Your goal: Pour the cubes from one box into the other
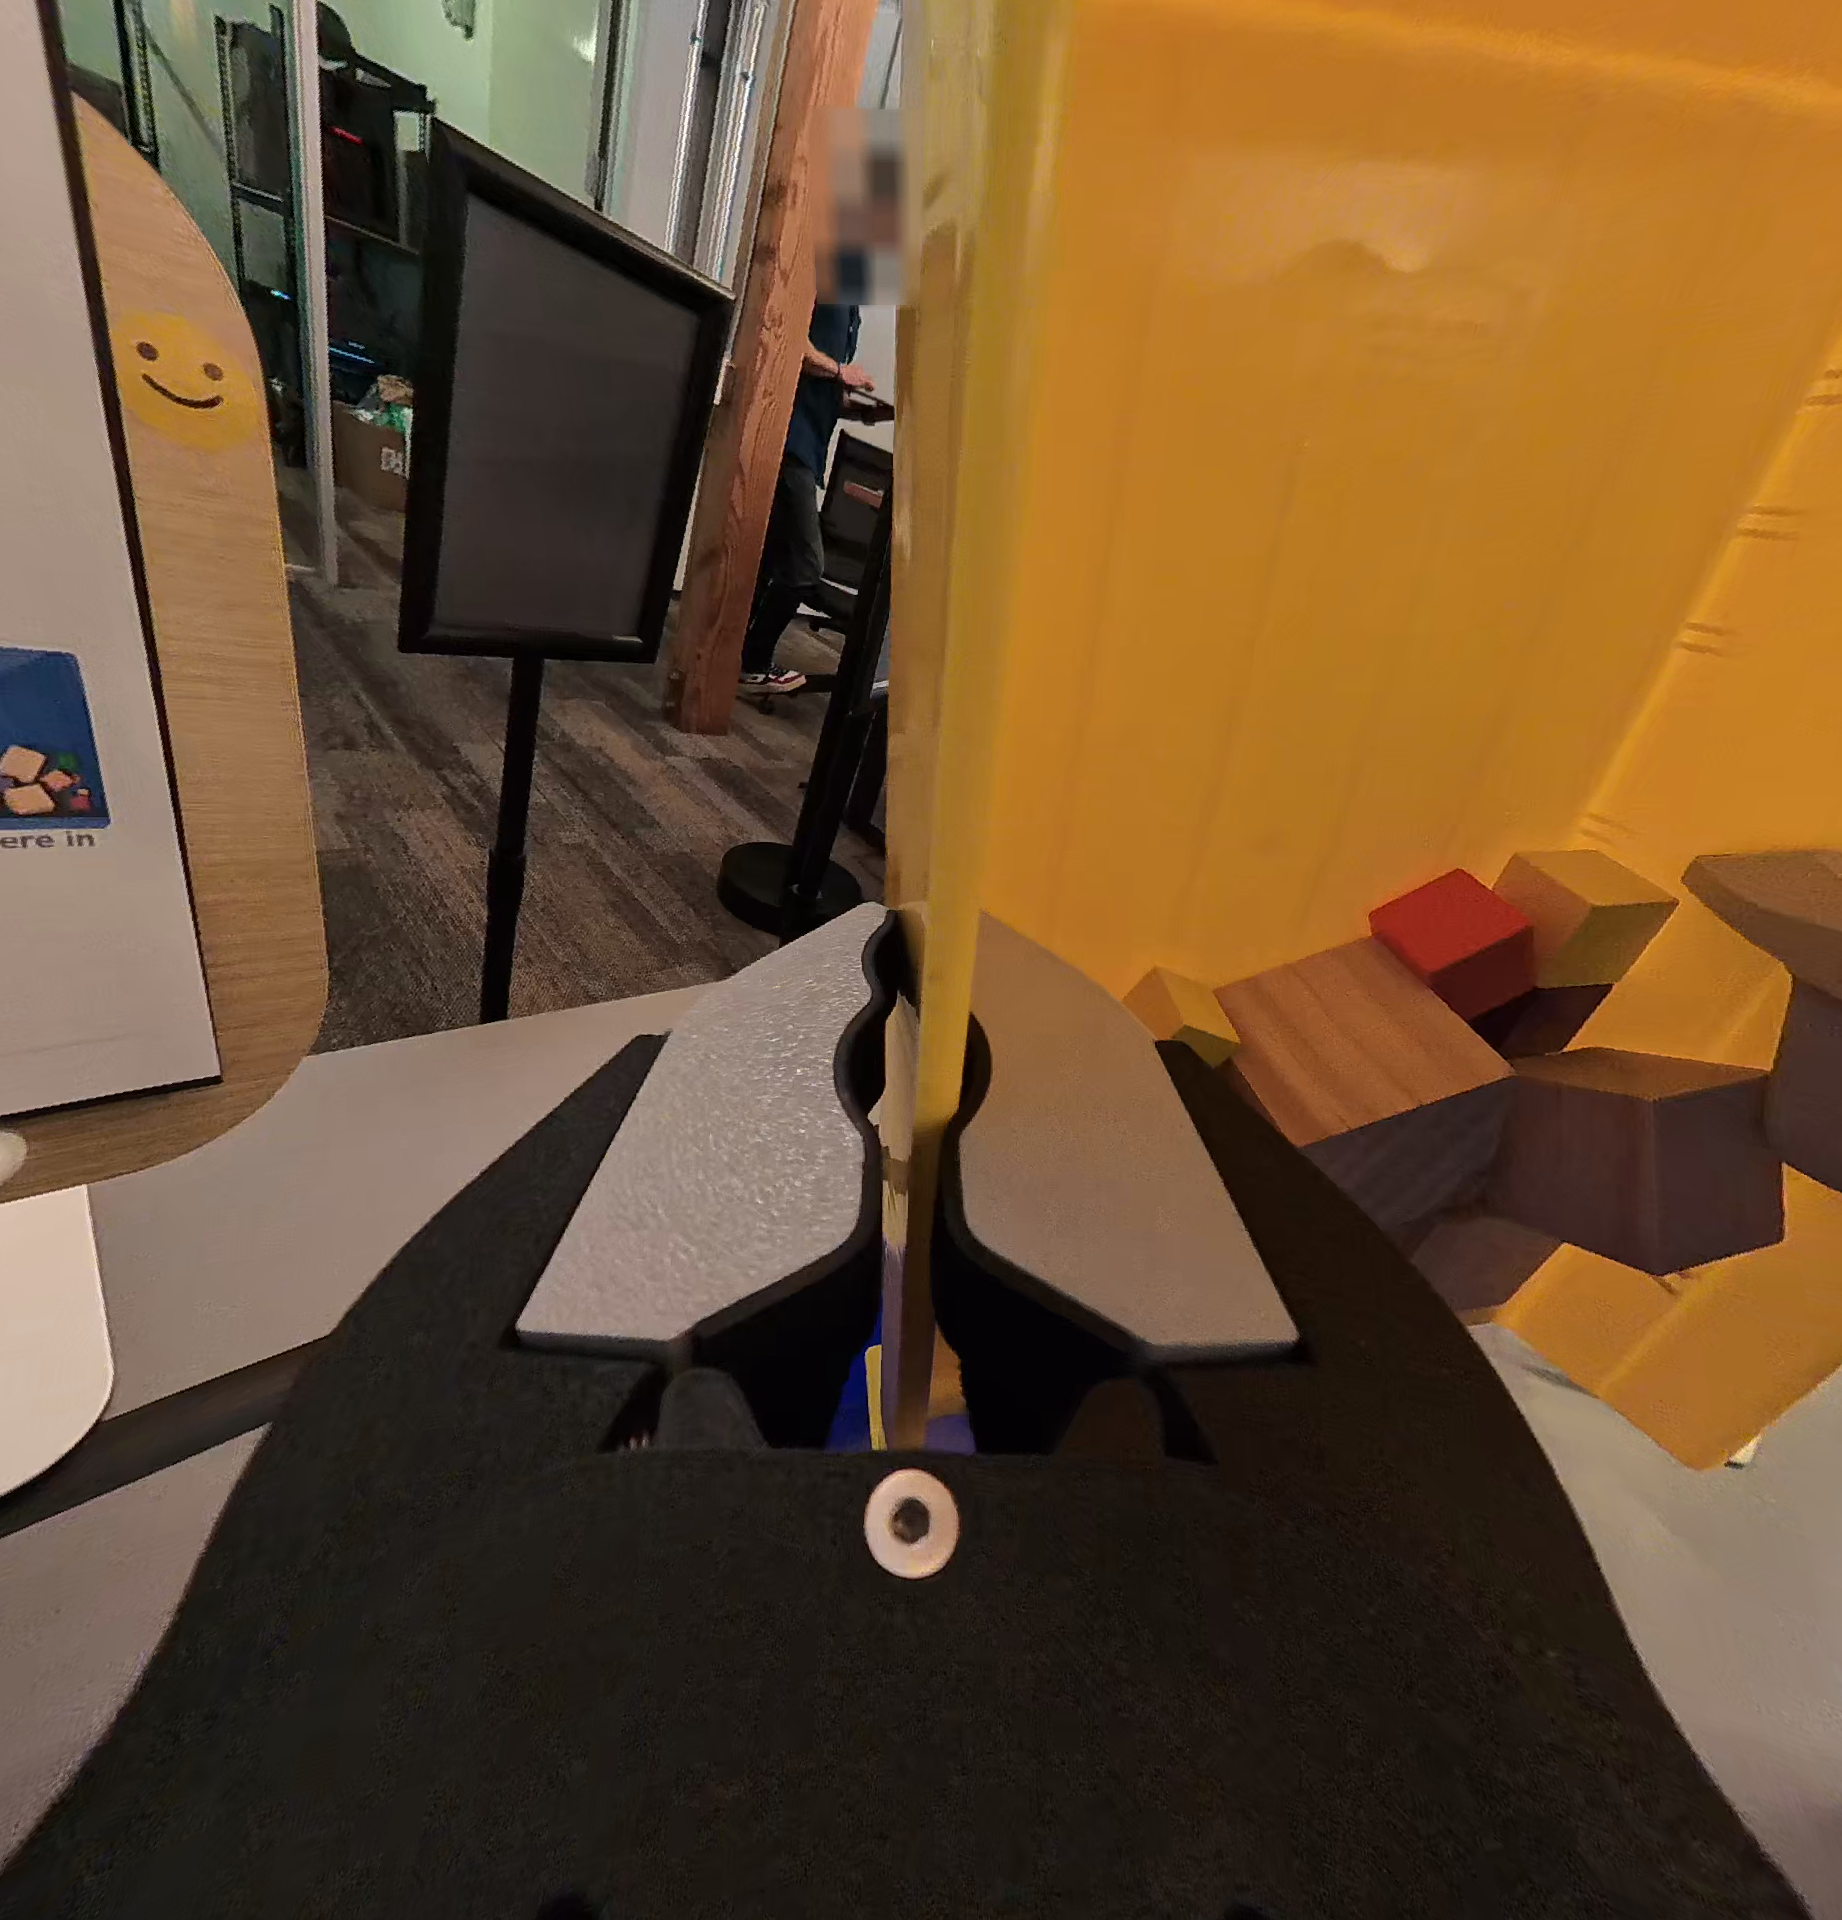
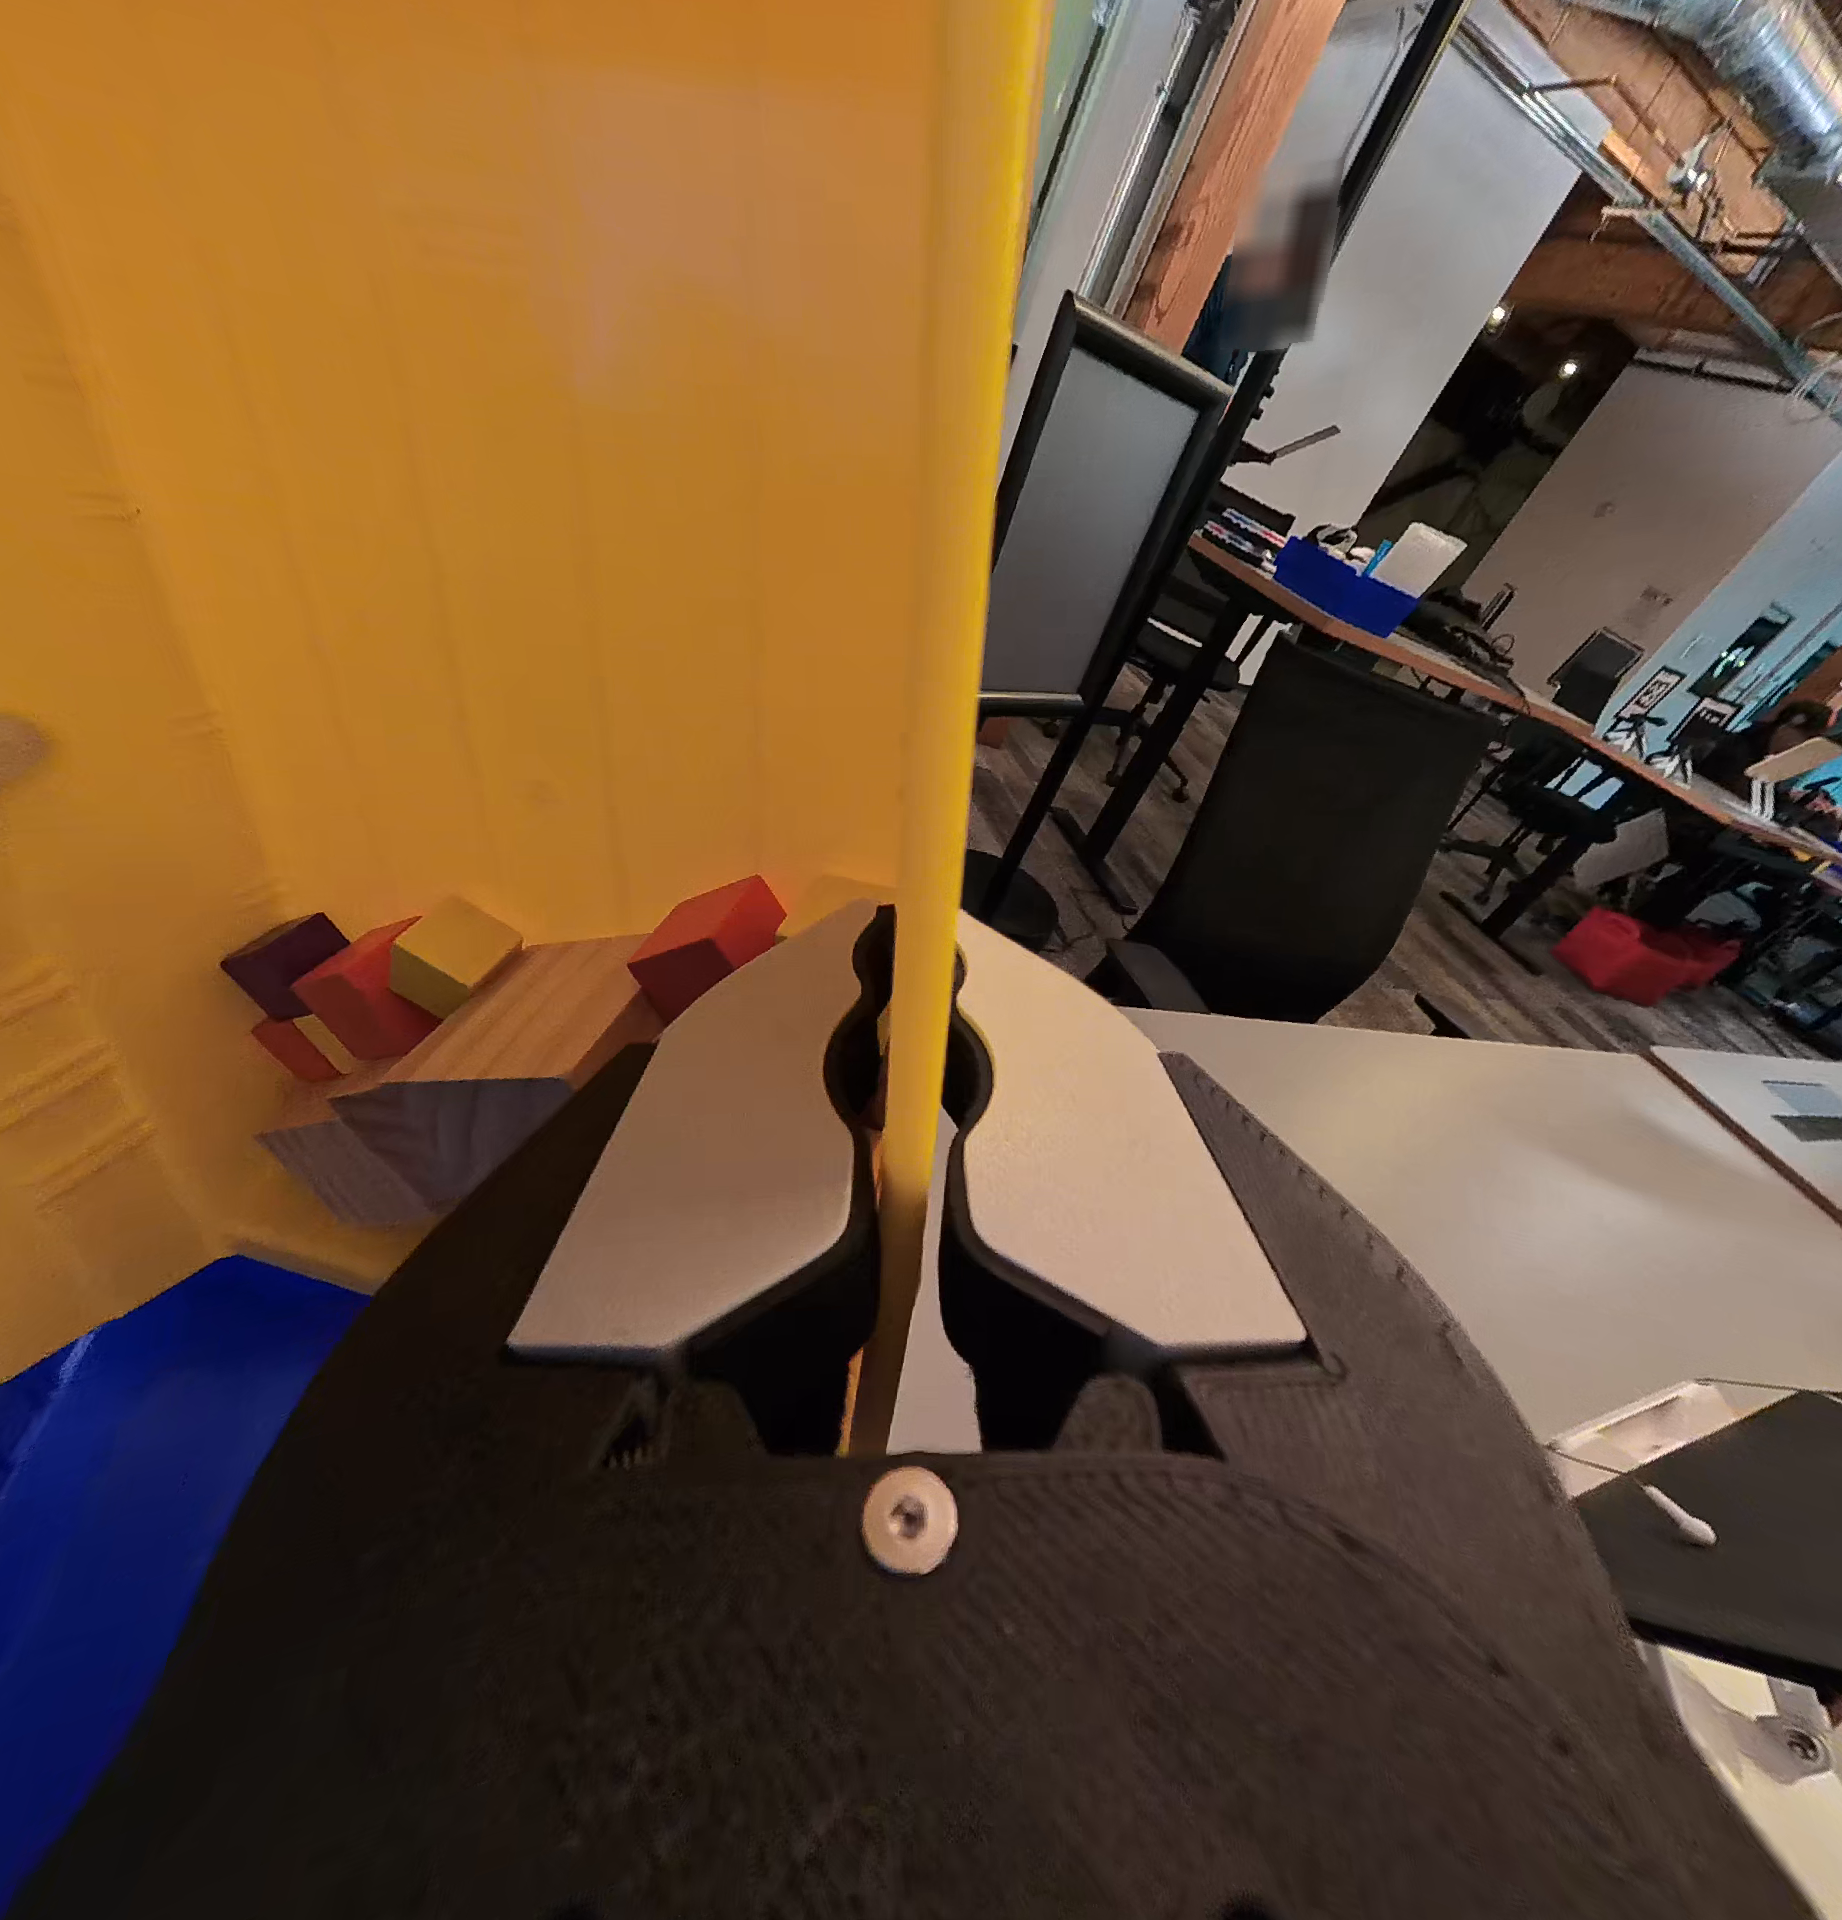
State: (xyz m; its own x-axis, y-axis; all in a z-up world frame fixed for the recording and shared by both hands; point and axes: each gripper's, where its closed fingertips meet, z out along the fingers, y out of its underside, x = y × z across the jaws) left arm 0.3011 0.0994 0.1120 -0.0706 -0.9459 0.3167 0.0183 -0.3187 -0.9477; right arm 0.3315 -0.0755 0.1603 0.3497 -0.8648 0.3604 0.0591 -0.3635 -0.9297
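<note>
So this was mid-pour, I'd say. Both tongs were clamped nearly shut on opposite side walls of the yellow plastic box [image 1: 1364,520]. The left gripper [image 1: 912,1039] had a thin yellow wall edge pinched between its grey pads, running straight up the centre of the left wrist view, and the right gripper [image 2: 912,1039] had the same kind of grip on the other wall in the right wrist view. Nothing else was in either one, just box wall.

The box filled the right half of the left view and the left half of the right view. It looked tipped up off the grey table [image 1: 325,1195], with its floor standing as a broad, near-upright surface, so its long axis seemed to run steeply up the frame. I couldn't tell exactly where the open mouth faced.

The painted and bare wooden cubes [image 1: 1457,1039] were piled against the low end, at lower right of the left view and lower left [image 2: 449,1029] of the right view. A blue plastic box [image 2: 117,1507] sat at the bottom left of the right view, just under the yellow one's low corner.

Next move, my guess: tilt further, keeping both grips even, so the cubes slide over the lip into the blue one rather than onto the table.
</note>
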